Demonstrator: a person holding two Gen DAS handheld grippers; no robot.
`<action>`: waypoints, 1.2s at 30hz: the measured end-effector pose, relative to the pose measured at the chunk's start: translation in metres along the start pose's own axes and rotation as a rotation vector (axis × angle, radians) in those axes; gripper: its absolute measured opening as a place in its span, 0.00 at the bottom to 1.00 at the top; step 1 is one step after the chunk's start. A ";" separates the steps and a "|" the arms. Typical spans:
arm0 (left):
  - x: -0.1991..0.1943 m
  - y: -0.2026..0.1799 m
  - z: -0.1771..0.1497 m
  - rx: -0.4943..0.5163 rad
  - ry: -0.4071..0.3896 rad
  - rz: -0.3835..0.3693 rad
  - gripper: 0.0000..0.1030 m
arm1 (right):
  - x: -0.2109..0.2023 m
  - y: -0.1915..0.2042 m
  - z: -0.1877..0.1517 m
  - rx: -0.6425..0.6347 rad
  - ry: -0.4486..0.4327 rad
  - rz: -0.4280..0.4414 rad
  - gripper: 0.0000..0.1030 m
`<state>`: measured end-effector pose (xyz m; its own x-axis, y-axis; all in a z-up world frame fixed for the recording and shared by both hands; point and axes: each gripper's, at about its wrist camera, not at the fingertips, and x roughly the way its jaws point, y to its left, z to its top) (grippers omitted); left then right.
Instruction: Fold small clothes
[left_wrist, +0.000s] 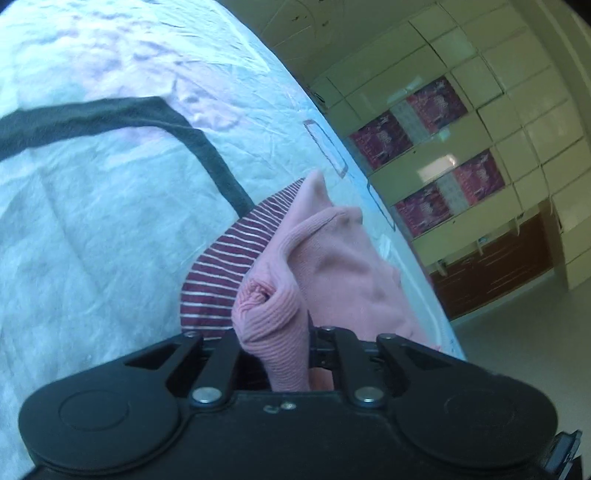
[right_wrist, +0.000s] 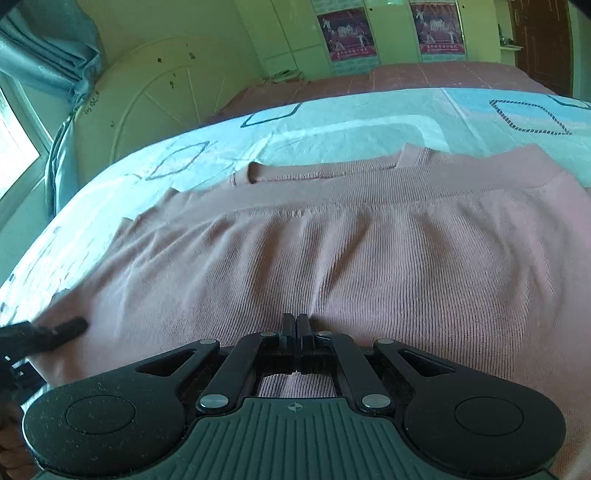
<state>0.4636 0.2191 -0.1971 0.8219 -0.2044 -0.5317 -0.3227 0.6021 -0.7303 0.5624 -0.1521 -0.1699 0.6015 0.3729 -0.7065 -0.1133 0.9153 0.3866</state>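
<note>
A pink ribbed knit garment (right_wrist: 332, 251) lies spread on the bed, its neckline toward the far side. My right gripper (right_wrist: 296, 325) is shut on a pinch of its near edge. In the left wrist view my left gripper (left_wrist: 275, 343) is shut on a bunched corner of the same pink garment (left_wrist: 321, 266), lifted over the bed. The left gripper also shows at the left edge of the right wrist view (right_wrist: 55, 332), at the garment's corner.
A maroon and white striped cloth (left_wrist: 225, 273) lies under the pink garment. The light blue patterned bedsheet (right_wrist: 332, 118) covers the bed, with a dark curved band (left_wrist: 147, 110) printed on it. A white headboard (right_wrist: 159, 92), curtain (right_wrist: 48, 48) and cabinets (left_wrist: 480, 129) stand beyond.
</note>
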 end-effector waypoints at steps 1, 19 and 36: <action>0.001 0.001 0.000 -0.013 -0.002 -0.001 0.11 | -0.001 -0.001 0.000 0.000 0.000 0.002 0.00; 0.012 -0.232 -0.094 0.502 0.046 -0.065 0.07 | -0.125 -0.156 0.026 0.344 -0.246 0.109 0.00; 0.057 -0.290 -0.158 0.847 0.162 0.073 0.49 | -0.188 -0.250 0.011 0.424 -0.213 0.240 0.36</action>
<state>0.5300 -0.0893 -0.0832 0.7152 -0.2115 -0.6662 0.1391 0.9771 -0.1608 0.4860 -0.4528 -0.1275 0.7502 0.4849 -0.4496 0.0356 0.6492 0.7598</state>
